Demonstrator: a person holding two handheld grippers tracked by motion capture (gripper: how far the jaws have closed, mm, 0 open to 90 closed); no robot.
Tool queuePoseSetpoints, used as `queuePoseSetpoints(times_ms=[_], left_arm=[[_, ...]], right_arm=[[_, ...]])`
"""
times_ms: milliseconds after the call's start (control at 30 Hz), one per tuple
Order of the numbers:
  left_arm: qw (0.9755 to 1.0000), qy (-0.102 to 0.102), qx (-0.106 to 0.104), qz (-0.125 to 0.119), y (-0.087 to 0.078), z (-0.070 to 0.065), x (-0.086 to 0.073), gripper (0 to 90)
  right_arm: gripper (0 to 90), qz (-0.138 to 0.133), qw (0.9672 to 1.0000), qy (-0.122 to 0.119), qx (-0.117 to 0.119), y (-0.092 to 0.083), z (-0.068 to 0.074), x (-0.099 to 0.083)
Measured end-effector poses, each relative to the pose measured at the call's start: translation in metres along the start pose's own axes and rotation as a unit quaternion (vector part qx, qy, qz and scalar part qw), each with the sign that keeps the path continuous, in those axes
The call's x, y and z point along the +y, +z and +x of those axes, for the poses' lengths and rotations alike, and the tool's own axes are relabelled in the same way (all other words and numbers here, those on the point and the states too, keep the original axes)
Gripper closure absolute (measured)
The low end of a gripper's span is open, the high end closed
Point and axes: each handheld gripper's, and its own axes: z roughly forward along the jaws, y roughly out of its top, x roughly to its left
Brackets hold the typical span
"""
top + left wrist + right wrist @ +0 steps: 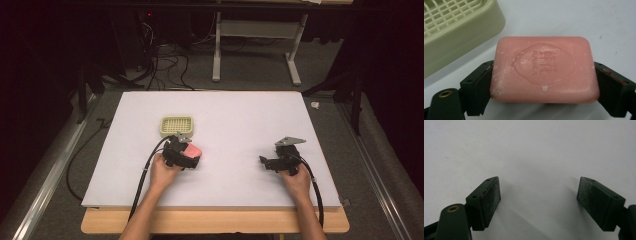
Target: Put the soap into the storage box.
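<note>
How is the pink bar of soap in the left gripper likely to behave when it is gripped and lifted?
The soap looks like a solid block with a sharp stamped logo, so it is probably stiff and fairly heavy for its size. Its smooth, rounded ends, where the left gripper clamps it, may let it slip. Its flat faces suggest it won't roll.

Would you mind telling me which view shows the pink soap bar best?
The left gripper view: the pink soap bar sits close up between the jaws, stamp legible. The high view shows it small, partly hidden by the left gripper.
</note>
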Motion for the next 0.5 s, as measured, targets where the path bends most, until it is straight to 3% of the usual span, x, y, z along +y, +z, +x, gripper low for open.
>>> queuePoseSetpoints(times_ms=[500], left_arm=[[0.9997, -0.010, 0.001, -0.024, -0.020, 0.003, 0.004, 13.7]], right_arm=[[19.6, 0.000, 1.0000, 0.000, 0.000, 0.000, 0.000, 0.000]])
